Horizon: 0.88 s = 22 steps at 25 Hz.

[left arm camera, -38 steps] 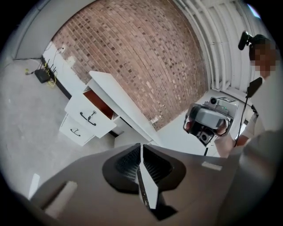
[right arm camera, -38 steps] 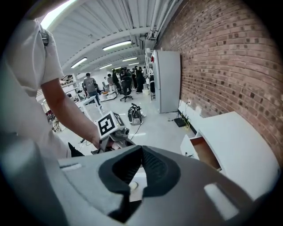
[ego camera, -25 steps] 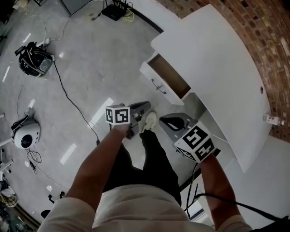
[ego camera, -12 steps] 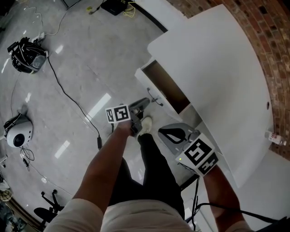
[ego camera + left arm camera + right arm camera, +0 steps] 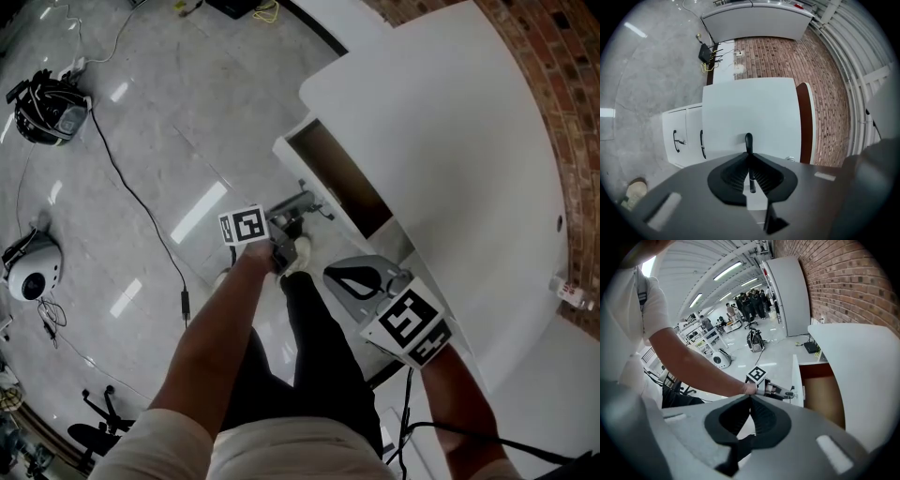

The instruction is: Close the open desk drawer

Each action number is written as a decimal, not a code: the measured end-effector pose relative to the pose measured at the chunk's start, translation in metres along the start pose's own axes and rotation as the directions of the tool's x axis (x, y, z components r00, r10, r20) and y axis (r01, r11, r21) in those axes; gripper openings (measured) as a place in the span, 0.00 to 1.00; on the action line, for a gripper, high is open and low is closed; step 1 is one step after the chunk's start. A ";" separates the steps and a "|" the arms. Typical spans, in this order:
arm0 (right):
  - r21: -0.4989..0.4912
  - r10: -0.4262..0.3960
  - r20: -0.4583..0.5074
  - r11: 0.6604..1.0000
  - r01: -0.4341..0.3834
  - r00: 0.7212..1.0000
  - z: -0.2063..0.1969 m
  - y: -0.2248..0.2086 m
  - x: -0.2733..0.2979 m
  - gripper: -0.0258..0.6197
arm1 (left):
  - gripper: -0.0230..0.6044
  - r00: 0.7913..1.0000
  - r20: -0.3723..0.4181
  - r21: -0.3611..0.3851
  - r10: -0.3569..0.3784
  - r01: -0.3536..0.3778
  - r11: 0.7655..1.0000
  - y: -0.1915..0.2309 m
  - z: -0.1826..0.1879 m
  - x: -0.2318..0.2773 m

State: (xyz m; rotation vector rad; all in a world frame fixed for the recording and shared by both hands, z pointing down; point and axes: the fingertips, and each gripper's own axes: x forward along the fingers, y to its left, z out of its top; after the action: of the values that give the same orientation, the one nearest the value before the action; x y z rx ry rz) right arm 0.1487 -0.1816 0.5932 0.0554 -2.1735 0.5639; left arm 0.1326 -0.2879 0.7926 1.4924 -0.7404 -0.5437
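- White-fronted drawer (image 5: 339,178) stands pulled out from under the table (image 5: 441,131), its brown inside showing.
- Left gripper (image 5: 300,203) has its fingers pinching the thin dark handle (image 5: 748,140) on the drawer front.
- Right gripper (image 5: 333,275) hangs apart from the drawer, fingers pressed together on nothing.
- Stiff and probably light on its runners, the drawer should slide under a straight, square push. The flat front beside the handle looks the surest spot, as the thin bar may slip.

Beside the white table (image 5: 450,141) runs a red-brown brick wall (image 5: 553,56); its open drawer (image 5: 342,178) is brown inside, white-fronted, black-handled, above mottled grey floor (image 5: 169,131).
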 end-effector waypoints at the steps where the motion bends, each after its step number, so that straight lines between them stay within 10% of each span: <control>1: 0.001 0.002 0.000 1.000 -0.002 1.000 0.000 0.000 0.000 0.04 | 0.08 1.000 0.006 -0.010 -0.007 0.007 1.000 0.000 0.001 0.001; 22: 0.013 0.008 -0.013 1.000 -0.008 1.000 -0.009 -0.017 0.006 0.04 | 0.07 0.996 0.065 -0.050 -0.061 0.064 0.997 -0.007 0.012 0.052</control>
State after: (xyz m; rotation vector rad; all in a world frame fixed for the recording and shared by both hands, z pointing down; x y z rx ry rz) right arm 0.1559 -0.1919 0.6088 0.0501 -2.1583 0.5808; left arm 0.1599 -0.3339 0.7899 1.4597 -0.7255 -0.6557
